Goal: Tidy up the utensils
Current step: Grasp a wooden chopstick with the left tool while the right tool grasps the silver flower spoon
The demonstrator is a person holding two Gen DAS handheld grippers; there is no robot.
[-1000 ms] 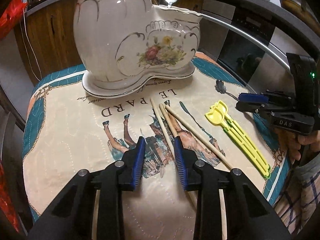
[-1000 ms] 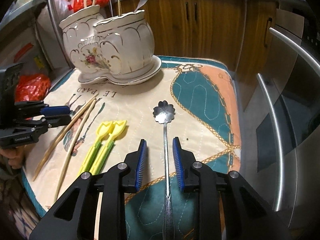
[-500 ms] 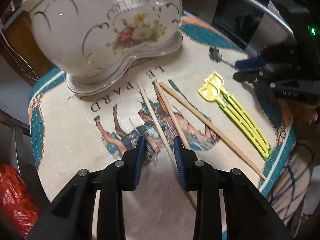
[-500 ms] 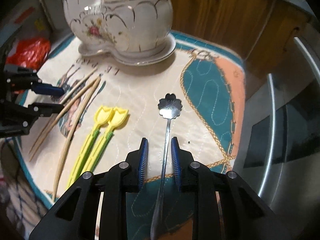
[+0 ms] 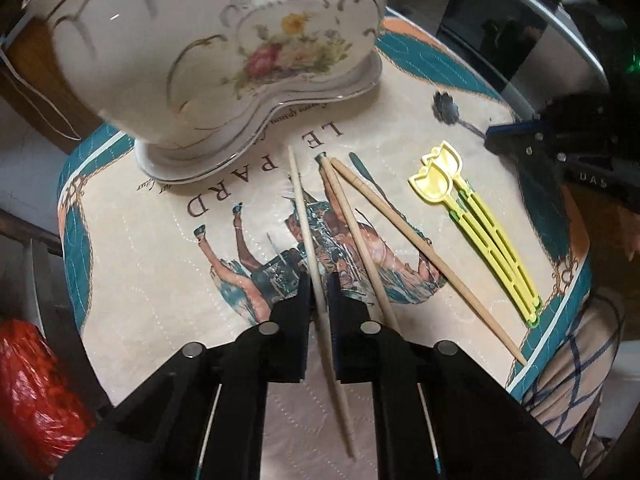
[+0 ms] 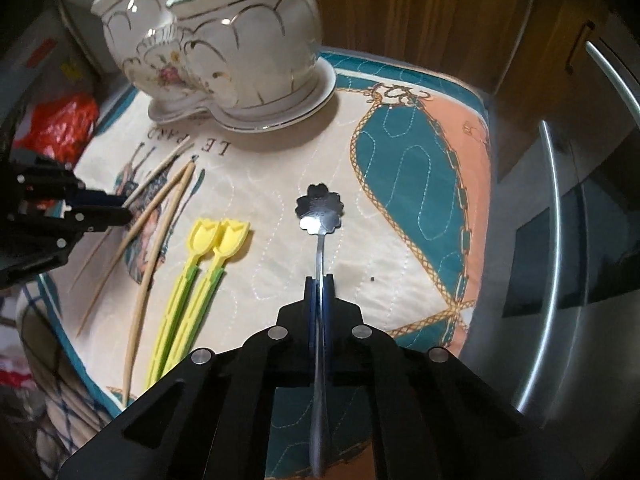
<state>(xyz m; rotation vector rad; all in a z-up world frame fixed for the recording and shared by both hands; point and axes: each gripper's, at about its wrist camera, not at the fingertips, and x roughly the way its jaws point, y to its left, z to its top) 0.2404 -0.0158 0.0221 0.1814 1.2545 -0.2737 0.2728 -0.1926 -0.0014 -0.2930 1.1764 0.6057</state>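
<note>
Utensils lie on a quilted mat [image 6: 400,168]; left gripper [image 5: 320,280] clamps a chopstick [image 5: 304,216], right gripper [image 6: 319,280] a spoon [image 6: 320,210].

On the quilted printed mat [image 6: 400,168] stands a white porcelain utensil holder with gold trim [image 6: 240,48] at the far side. Before it, three wooden chopsticks [image 5: 360,236] lie at the left. To their right lie two yellow plastic tulip-shaped picks [image 6: 200,272] side by side. Further right lies a metal spoon with a flower-shaped bowl [image 6: 320,210], apart from the picks.
</note>
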